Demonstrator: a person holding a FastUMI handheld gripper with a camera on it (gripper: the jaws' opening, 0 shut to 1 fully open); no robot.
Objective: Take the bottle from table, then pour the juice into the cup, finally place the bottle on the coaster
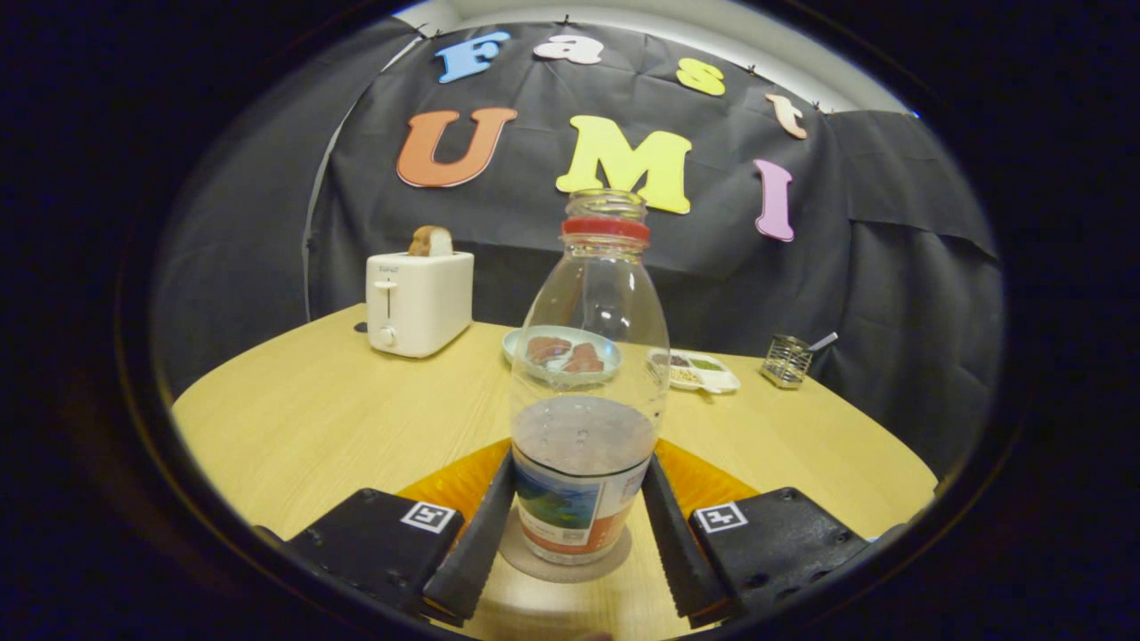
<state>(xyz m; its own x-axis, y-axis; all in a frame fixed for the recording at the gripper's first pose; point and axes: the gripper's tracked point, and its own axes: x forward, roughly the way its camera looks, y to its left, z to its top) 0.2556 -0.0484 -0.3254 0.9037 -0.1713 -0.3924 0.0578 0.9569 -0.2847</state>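
Wooden counter (312,418) holds the bottle (588,392), standing on its coaster (570,563). Tool (577,525) fingers touch both sides; letting go looks left.

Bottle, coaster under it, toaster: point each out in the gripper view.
bottle (583,445): gripper view, clear wall at the liquid line, between the gripper's fingers.
coaster (525,556): gripper view, bare rim beside the bottle's base.
toaster (419,303): gripper view, front face, beyond the fingers.
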